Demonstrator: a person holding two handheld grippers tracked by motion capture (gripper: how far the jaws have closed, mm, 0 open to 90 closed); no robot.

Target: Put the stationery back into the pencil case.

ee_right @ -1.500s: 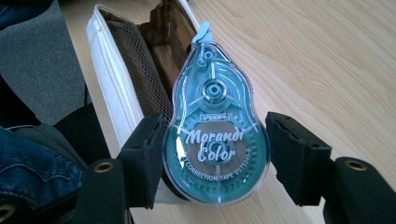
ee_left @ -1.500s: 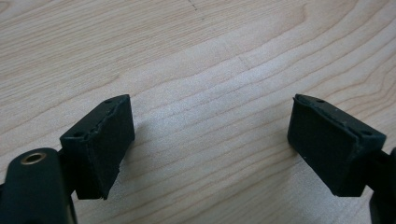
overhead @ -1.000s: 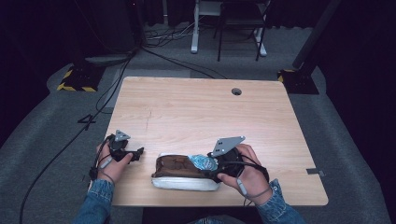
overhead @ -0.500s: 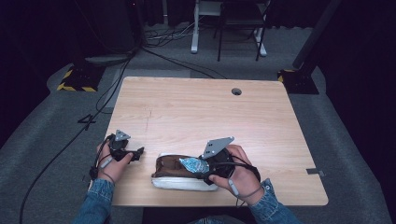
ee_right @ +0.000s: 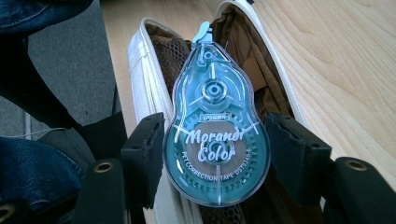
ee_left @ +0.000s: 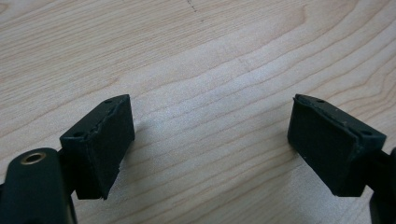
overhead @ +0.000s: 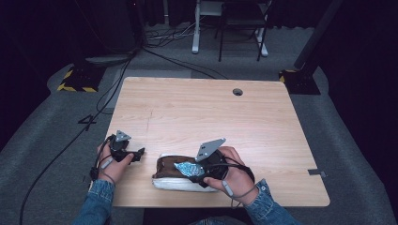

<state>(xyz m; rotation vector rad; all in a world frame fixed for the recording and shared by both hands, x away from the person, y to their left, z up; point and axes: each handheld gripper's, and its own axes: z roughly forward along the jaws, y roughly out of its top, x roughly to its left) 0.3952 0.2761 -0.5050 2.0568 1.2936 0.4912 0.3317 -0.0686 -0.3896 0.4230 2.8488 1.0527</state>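
Right gripper [ee_right: 215,154] clamps a teal correction tape [ee_right: 215,126] flat between its pads, over the open white pouch [overhead: 180,176] at the table's [overhead: 225,117] near edge. Left gripper [ee_left: 205,140] wide open, holding nothing, over bare wood left of pouch.

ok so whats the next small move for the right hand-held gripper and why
Probably lower the correction tape into the open pencil case and then let go. The right hand-held gripper holds it at both sides just above the opening, tip pointing in, while the left hand-held gripper waits open over bare table.
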